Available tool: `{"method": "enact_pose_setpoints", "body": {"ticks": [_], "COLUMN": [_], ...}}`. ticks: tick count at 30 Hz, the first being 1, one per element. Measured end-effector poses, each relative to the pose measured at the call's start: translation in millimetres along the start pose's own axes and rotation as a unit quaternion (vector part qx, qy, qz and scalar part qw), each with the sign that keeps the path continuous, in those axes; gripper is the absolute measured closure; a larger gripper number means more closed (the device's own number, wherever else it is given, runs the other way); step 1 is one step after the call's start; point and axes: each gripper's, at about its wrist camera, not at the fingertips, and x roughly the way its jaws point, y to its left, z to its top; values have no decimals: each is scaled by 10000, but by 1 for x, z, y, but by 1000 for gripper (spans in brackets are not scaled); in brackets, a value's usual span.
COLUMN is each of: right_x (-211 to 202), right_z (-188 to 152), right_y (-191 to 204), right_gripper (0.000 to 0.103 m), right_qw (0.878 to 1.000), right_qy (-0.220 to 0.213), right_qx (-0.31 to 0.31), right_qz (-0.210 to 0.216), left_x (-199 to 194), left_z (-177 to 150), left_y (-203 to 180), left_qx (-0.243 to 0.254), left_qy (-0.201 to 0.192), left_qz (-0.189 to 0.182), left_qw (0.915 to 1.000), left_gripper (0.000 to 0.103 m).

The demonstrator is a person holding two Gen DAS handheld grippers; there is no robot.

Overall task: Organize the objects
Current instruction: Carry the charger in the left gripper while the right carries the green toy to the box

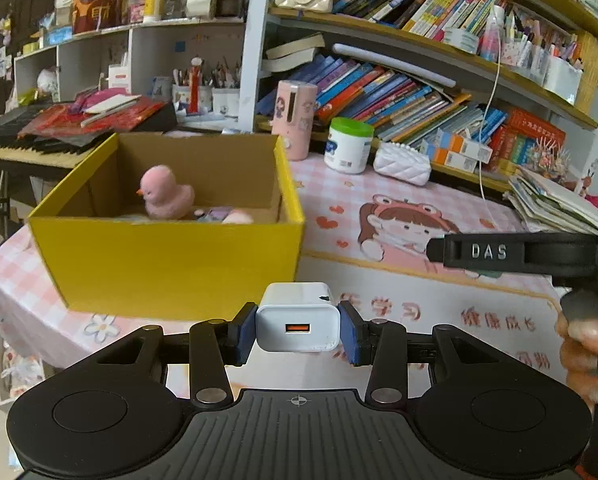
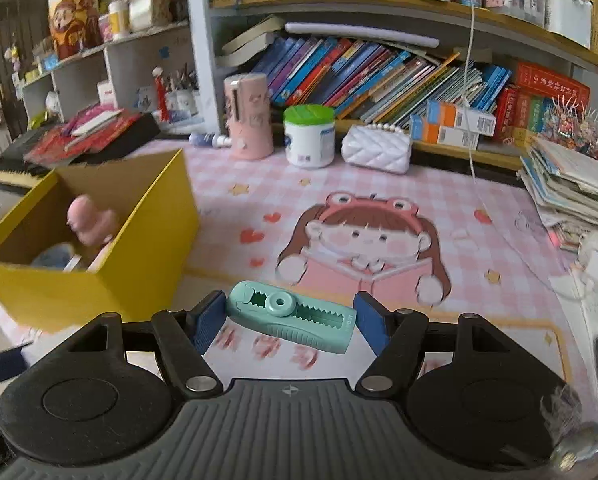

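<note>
Left wrist view: the left claw (image 1: 297, 330) is clamped on a small white plastic USB charger block (image 1: 297, 322), its blue pads pressed against both sides and the orange port facing the camera. The charger is held above the near edge of the worktop (image 1: 419, 200), which is covered by a pink checked cloth printed with a cartoon girl reading. Just beyond the charger stands an open yellow cardboard box (image 1: 171, 256). Inside it sits a pink plush duck (image 1: 165, 192), with other small items beside it that are too blurred to identify. At the right edge, part of the other black claw tool (image 1: 511, 250) reaches in, held by a hand (image 1: 583, 348).

Right wrist view: the right claw (image 2: 289, 320) grips a mint-green plastic correction tape dispenser with toothed edges (image 2: 295, 318). The dispenser lies tilted between the blue pads, its left end against the left pad and its right end close to the right pad. It is held over the worktop, to the right of the yellow box. Farther back stand a pink cylindrical container (image 2: 247, 116), a white jar with a green lid (image 2: 309, 136) and a white quilted purse (image 2: 375, 148), below shelves packed with books (image 2: 379, 68).
</note>
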Motion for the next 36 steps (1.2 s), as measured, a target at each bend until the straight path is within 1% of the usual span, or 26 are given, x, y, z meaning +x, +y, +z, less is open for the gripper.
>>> {"method": "enact_pose_setpoints", "body": {"ticks": [3,10,15,18,27,36], "right_x": [-10,-36,-50,-57,-71,-78], "right_z": [-11,-32,-47,-57,-83,-91], "right_y": [21,64,84,96,134,168], "right_gripper": [35,35,35,35,35,35], "right_qw": [9999,9995,9994,9994,9988,9982], "right_qy": [102,116,197,242,392,411], "right_qx": [-65,-303,-266,-256,-267,-434], "right_qz": [7,-10,-13,-36,-98,18], "left_x": [-7,-33,-51,-63,-87,-104], "left_z": [-7,-19,-28,-35,-54,-61], "left_y": [17,53,65,74,103,128], "left_qx": [-103,-316,-183,-123,-18,-125], "left_qy": [118,37,-70,-70,61,1], "left_qz": [-28,-78,-95,-117,60,246], "left_qw": [9999,9995,9998,9998,10000,9996], "left_gripper": [62,62,62,62,62,62]}}
